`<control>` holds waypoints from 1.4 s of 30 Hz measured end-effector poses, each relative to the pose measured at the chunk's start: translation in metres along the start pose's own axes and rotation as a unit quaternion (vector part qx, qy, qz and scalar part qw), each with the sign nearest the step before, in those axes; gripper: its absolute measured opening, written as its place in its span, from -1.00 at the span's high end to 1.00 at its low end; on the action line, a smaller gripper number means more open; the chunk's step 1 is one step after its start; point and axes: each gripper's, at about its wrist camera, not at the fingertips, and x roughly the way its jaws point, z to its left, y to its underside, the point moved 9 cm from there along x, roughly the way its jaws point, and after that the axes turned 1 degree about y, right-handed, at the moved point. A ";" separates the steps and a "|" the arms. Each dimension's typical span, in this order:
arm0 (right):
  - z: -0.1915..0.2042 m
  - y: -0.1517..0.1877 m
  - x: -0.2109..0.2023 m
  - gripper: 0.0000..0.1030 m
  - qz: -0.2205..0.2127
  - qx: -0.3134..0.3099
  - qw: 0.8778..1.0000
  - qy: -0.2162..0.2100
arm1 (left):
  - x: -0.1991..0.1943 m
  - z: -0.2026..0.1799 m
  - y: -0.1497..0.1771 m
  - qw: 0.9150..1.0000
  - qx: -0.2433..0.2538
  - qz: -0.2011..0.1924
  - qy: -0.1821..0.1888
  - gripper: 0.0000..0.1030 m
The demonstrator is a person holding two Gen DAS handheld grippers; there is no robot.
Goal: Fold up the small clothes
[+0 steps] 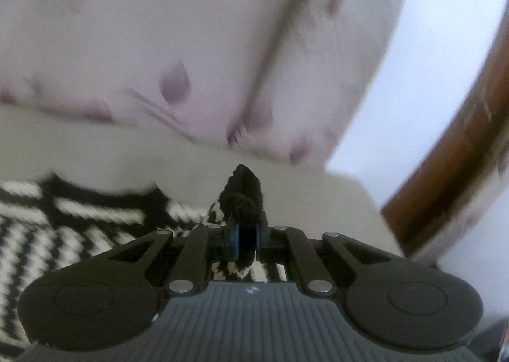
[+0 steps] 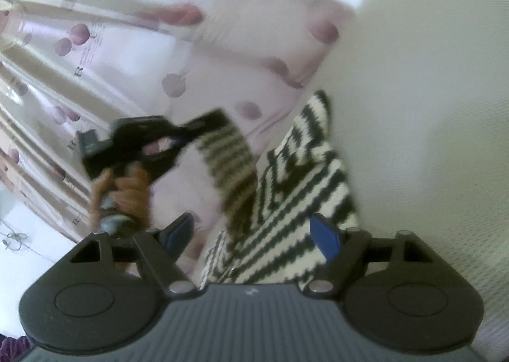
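Note:
A small black-and-white striped knit garment (image 2: 296, 202) lies partly on a cream-white surface (image 2: 429, 107). My left gripper (image 1: 246, 239) is shut on a black-edged corner of the garment (image 1: 243, 190). In the right wrist view the left gripper (image 2: 187, 136) holds a striped flap lifted above the rest. My right gripper (image 2: 254, 234) is open, its blue-padded fingers (image 2: 324, 234) spread over the garment's near edge, holding nothing.
A pink-white pillow with purple dots (image 1: 165, 43) lies behind the garment; it also shows in the right wrist view (image 2: 178, 75). A brown wooden frame (image 1: 451, 152) curves at the right, with a white wall beyond.

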 end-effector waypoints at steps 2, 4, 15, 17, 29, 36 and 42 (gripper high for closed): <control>-0.008 -0.004 -0.004 -0.58 -0.004 0.005 1.000 0.001 | 0.022 -0.010 0.022 0.999 0.029 0.023 0.016 0.81; -0.013 -0.009 -0.006 -0.58 -0.007 0.005 1.000 0.004 | 0.038 -0.020 0.043 0.997 0.064 0.030 0.027 0.73; -0.007 -0.039 0.013 -0.58 -0.010 -0.031 0.999 0.014 | -0.008 -0.002 0.032 0.993 0.059 -0.075 0.065 -1.00; 0.000 -0.054 0.028 -0.58 -0.010 -0.058 0.998 0.023 | -0.025 0.027 0.036 0.995 0.041 -0.073 0.046 -1.00; -0.023 -0.086 0.186 0.38 0.111 -0.217 0.957 0.155 | -0.118 0.288 0.103 0.972 -0.082 -0.080 -0.206 -0.99; 0.011 -0.096 0.188 0.68 0.045 -0.297 0.941 0.154 | -0.135 0.332 0.112 0.953 -0.147 -0.121 -0.237 -0.99; -0.026 -0.108 0.204 0.87 0.054 -0.265 0.942 0.200 | -0.122 0.312 0.106 0.954 -0.070 -0.128 -0.261 -1.00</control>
